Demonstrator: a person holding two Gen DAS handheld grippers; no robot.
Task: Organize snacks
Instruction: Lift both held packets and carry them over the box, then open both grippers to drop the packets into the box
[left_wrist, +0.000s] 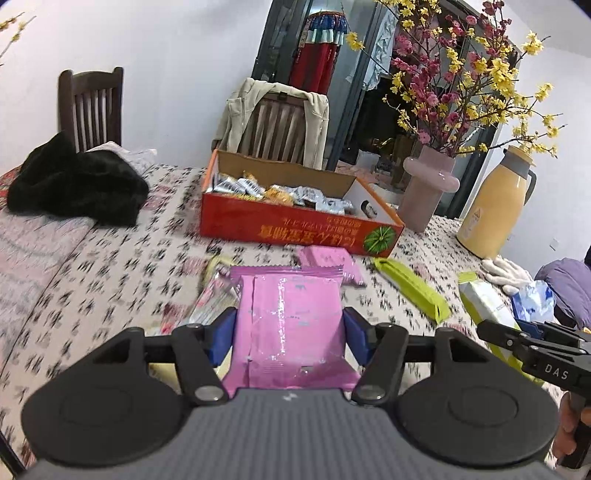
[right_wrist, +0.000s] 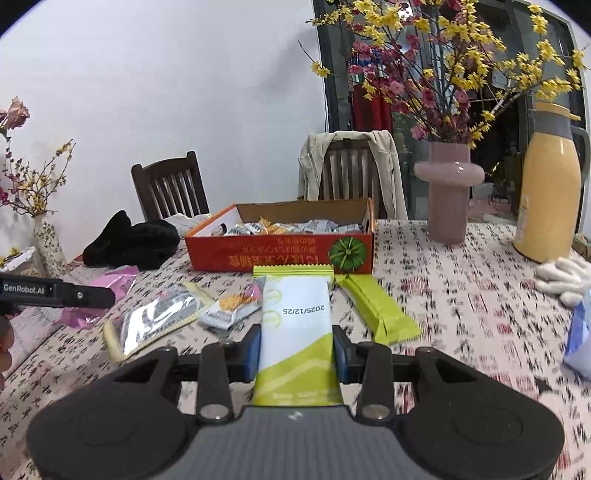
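My left gripper (left_wrist: 290, 338) is shut on a pink snack packet (left_wrist: 291, 325), held above the patterned tablecloth. My right gripper (right_wrist: 296, 350) is shut on a white and green snack packet (right_wrist: 297, 328) with a printed date, also lifted off the table. An orange cardboard box (left_wrist: 295, 229) holding several small snack packs sits straight ahead in both views, orange cardboard box (right_wrist: 280, 251). Loose on the cloth lie a second pink packet (left_wrist: 328, 258), a green bar packet (right_wrist: 376, 310), a silver packet (right_wrist: 159, 317) and a small orange-and-white packet (right_wrist: 232, 306). The right gripper also shows at the right edge of the left wrist view.
A pink vase (right_wrist: 448, 192) with flowering branches and a yellow thermos (right_wrist: 550, 192) stand right of the box. White gloves (right_wrist: 565, 277) and a blue packet (right_wrist: 580, 332) lie at the right. A black garment (left_wrist: 77, 184) lies at the left. Two wooden chairs stand behind the table.
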